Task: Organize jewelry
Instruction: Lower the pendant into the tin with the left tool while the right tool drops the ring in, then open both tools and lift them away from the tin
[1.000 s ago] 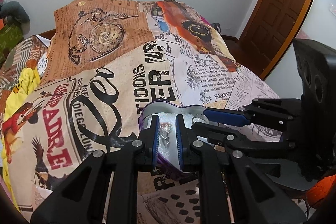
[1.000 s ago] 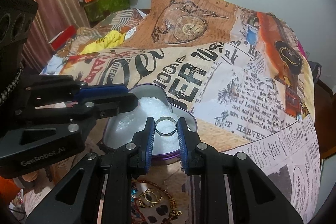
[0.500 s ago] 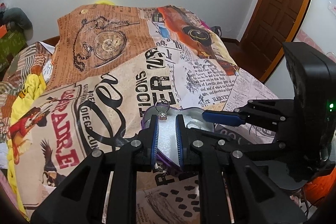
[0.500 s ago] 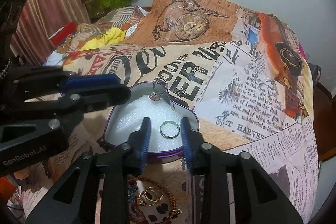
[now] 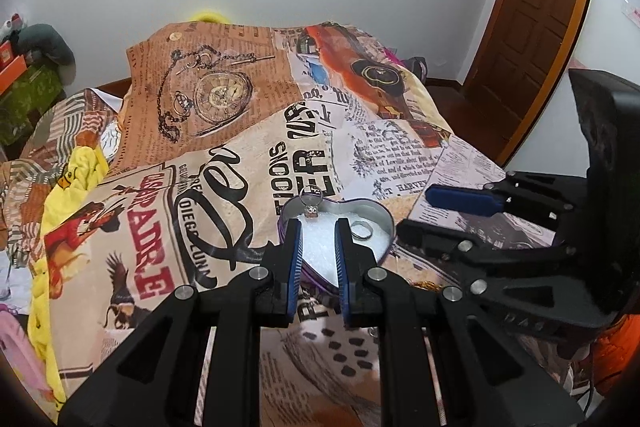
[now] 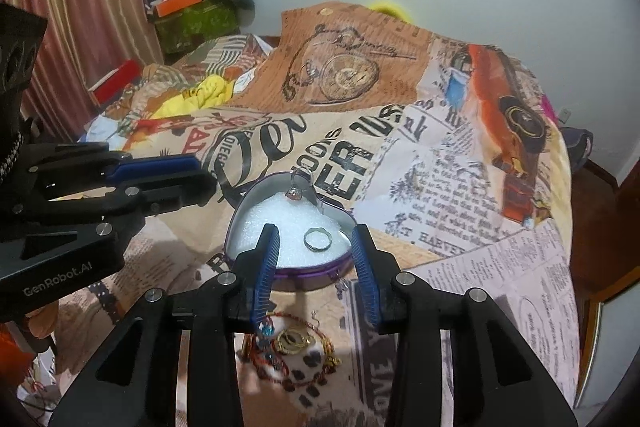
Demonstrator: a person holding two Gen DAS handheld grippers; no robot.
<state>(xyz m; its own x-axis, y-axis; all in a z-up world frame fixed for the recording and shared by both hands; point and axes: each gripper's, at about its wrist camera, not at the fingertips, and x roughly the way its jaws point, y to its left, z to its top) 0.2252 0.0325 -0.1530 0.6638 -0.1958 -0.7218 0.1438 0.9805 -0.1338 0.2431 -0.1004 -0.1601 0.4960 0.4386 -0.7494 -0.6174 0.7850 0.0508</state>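
Note:
A heart-shaped purple tin point(image 5: 374, 207) point(image 6: 256, 195) lined with white foam sits on the bed. A ring with a stone point(image 5: 311, 206) point(image 6: 296, 187) rests at the tin's far notch. A plain silver ring point(image 5: 362, 229) point(image 6: 318, 239) lies flat on the foam. My left gripper point(image 5: 318, 227) point(image 6: 205, 174) hovers over the tin's near left edge, its jaws a narrow gap apart with nothing between them. My right gripper point(image 6: 314, 233) point(image 5: 416, 214) hangs above the tin's near edge. Its jaws are opening, and the plain ring lies free below them, untouched by the pads.
A tangle of bracelets and gold rings point(image 6: 294, 343) lies on the printed bedsheet point(image 5: 224, 163) just in front of the tin. Yellow clothing point(image 5: 86, 167) is bunched at the left. Boxes point(image 6: 188, 11) stand against the curtain, and a wooden door point(image 5: 536, 7) is at the right.
The left gripper set the stone ring at the tin's far notch and drew back upward. The right gripper let the plain ring drop onto the foam, widened its jaws and rose.

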